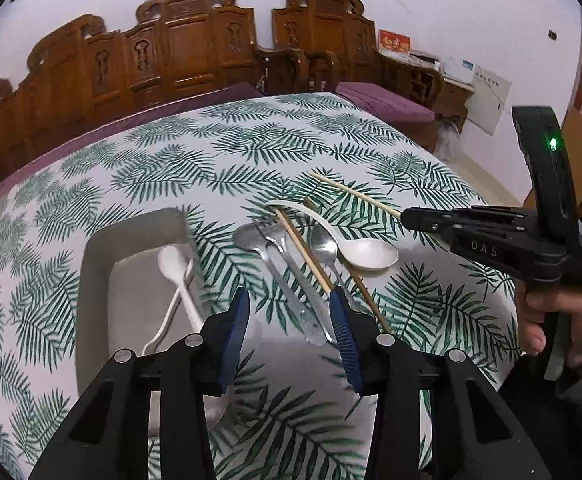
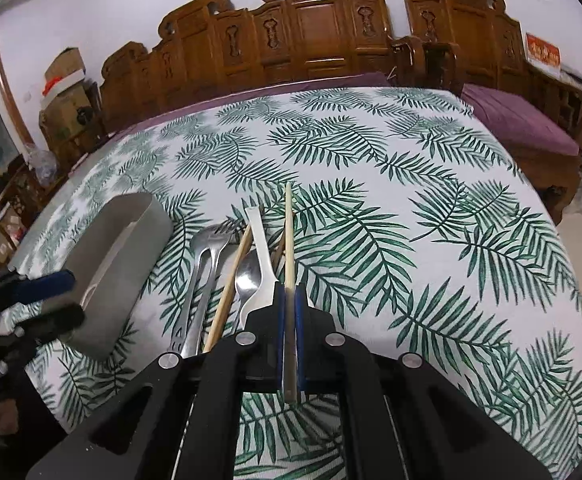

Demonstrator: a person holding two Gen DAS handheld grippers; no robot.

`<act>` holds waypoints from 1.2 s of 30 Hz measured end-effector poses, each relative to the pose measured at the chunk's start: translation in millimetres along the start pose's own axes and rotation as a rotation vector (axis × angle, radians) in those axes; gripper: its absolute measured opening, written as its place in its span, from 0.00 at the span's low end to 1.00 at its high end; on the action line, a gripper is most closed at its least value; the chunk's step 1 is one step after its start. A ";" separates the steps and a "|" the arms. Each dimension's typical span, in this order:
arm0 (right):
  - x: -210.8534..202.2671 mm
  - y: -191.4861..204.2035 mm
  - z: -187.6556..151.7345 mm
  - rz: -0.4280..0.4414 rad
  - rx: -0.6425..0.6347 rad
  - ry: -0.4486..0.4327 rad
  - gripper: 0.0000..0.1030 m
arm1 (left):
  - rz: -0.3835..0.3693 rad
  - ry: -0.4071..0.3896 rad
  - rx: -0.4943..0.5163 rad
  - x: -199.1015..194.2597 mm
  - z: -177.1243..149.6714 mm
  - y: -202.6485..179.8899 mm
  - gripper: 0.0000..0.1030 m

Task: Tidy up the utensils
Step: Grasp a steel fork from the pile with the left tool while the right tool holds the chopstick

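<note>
tablecloth (image 1: 251,152): white with green fern leaves, fills the frame's middle
carved wooden bench (image 2: 311,40): across the top
purple cushion (image 2: 523,124): right
cardboard boxes (image 2: 67,92): upper left

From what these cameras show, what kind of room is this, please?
Probably a living or dining room in a home. A table with a leaf-print cloth holds spoons and chopsticks, carved wooden benches with purple cushions stand along the wall, and cardboard boxes are stacked in a corner.

Green fern-print tablecloth (image 1: 251,152), grey tray (image 1: 99,264), seemingly white spoon (image 1: 365,254).
</note>
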State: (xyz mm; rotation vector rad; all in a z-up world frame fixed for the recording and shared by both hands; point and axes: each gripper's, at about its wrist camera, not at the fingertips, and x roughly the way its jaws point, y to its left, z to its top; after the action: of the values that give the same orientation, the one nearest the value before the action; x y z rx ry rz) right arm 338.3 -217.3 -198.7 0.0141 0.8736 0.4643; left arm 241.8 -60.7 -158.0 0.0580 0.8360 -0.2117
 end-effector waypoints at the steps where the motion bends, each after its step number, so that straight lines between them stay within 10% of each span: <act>1: 1.5 -2.3 0.6 0.001 0.006 0.002 0.06 | 0.001 0.006 0.007 4.5 3.1 -2.1 0.36; 23: 13.2 -13.1 5.8 0.017 0.034 0.017 0.06 | 0.034 0.248 -0.071 124.1 25.6 -2.8 0.14; 36: 13.6 -8.7 6.7 0.031 0.031 0.016 0.06 | 0.087 0.220 -0.054 123.7 27.6 -6.0 0.06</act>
State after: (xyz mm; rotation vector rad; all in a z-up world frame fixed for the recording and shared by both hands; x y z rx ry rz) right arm 354.1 -218.5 -206.1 0.0520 0.8974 0.4801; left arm 341.2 -90.5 -231.1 0.0676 1.0557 -0.1015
